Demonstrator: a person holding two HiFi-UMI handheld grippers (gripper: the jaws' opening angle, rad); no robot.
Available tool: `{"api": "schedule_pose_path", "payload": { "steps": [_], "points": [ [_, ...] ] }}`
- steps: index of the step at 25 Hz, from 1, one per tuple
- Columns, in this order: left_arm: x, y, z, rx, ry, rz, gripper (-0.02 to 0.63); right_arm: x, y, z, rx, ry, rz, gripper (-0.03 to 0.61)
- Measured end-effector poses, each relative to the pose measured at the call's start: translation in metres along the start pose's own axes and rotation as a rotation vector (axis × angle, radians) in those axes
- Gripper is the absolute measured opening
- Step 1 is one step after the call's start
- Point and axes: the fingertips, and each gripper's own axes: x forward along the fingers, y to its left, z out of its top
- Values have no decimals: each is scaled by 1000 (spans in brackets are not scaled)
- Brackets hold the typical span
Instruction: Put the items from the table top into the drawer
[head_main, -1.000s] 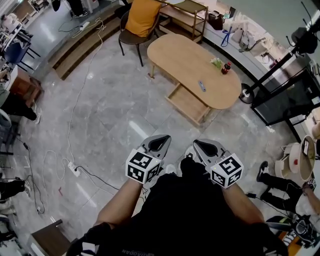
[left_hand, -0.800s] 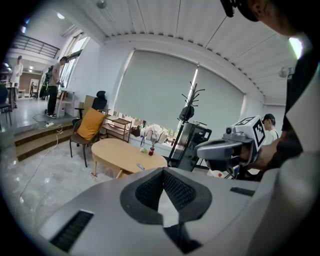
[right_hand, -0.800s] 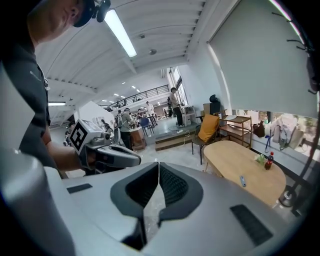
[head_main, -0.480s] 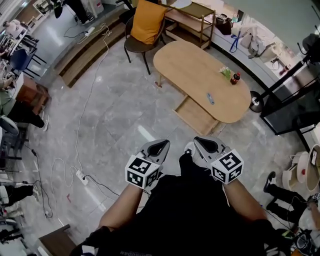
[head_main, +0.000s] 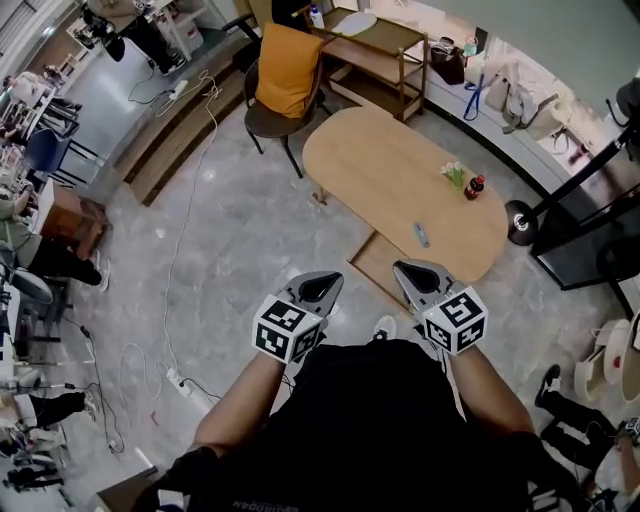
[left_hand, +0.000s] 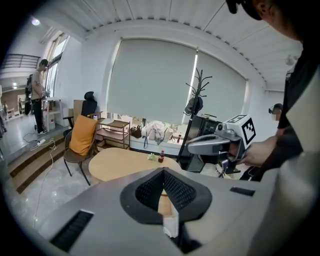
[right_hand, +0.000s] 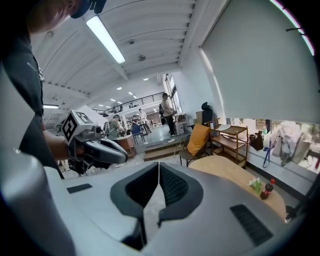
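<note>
Drawer (head_main: 372, 262) juts past table (head_main: 395, 180) edge over floor (head_main: 225, 235).

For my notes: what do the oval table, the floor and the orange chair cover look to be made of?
Table: light wood or wood veneer, matte; pale tan, no glare. Floor: polished stone or marble-look tile; grey veining, joint lines, bright reflections. Chair cover: probably fabric; soft drape, no shine.

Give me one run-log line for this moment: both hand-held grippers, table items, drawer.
left hand-held gripper: shut, empty | right hand-held gripper: shut, empty | table: bottle, grey item on top | drawer: open
</note>
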Motion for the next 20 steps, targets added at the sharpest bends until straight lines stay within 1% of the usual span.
{"api": "schedule_pose_path", "payload": {
  "steps": [3, 5, 11, 15, 17, 20],
  "points": [
    [24, 18, 16, -30, 3, 15, 2, 10, -39, 5, 1, 10, -26, 5],
    [37, 22, 20, -22, 26, 8, 2, 14, -58, 1, 4, 28, -42, 4],
    [82, 31, 15, 55, 160, -75, 2, 25, -100, -37, 36, 113, -120, 5],
    [112, 50, 18, 135, 208, -132, 2, 35, -122, -61, 80, 164, -193, 5],
    [131, 63, 22, 175, 229, -174, 2, 41, -134, -70, 99, 194, -236, 5],
    [164, 81, 27, 220, 278, -263, 2, 57, -157, -84, 147, 240, -316, 5]
  ]
}}
